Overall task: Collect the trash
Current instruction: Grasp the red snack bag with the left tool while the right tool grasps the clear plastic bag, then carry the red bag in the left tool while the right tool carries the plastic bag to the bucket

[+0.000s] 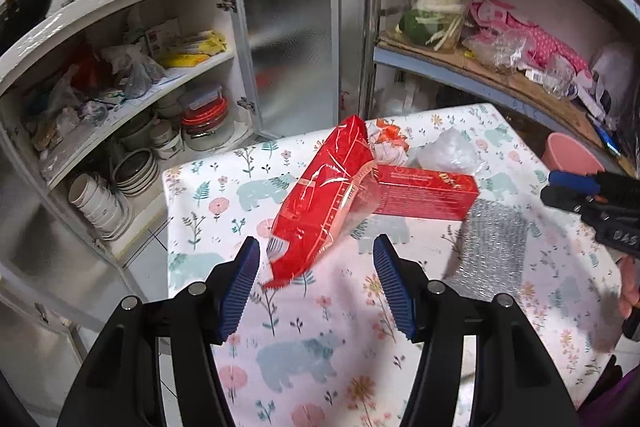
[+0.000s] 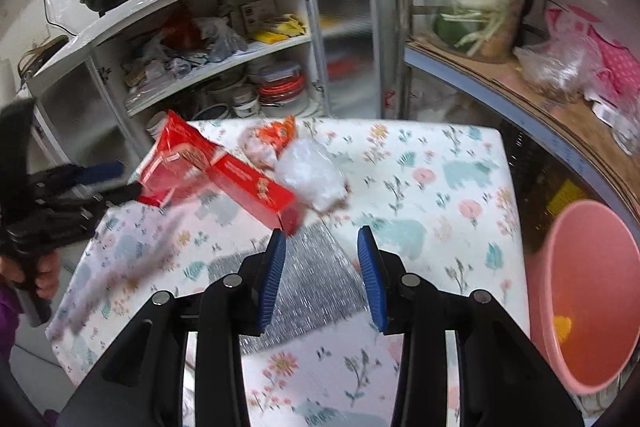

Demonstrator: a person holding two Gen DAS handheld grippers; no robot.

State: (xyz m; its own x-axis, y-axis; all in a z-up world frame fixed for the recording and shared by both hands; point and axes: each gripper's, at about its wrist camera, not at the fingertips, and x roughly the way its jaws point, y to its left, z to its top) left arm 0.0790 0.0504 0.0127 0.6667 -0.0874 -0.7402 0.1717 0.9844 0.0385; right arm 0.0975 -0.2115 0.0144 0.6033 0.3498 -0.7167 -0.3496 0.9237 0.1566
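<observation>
While tilted down, left hand-held gripper gapes w/o load.

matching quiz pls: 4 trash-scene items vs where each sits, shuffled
Items
1. red wrapper bag
2. red box
3. silver foil pouch
4. pink bin

Places
A. off the table's edge, on the side of the right claw
B. flat on the tablecloth, directly ahead of the right claw
C. lying across one end of the red box, in front of the left claw
D. partly under the wrapper bag, beside the crumpled clear plastic

Pairs: 1-C, 2-D, 3-B, 4-A
</observation>
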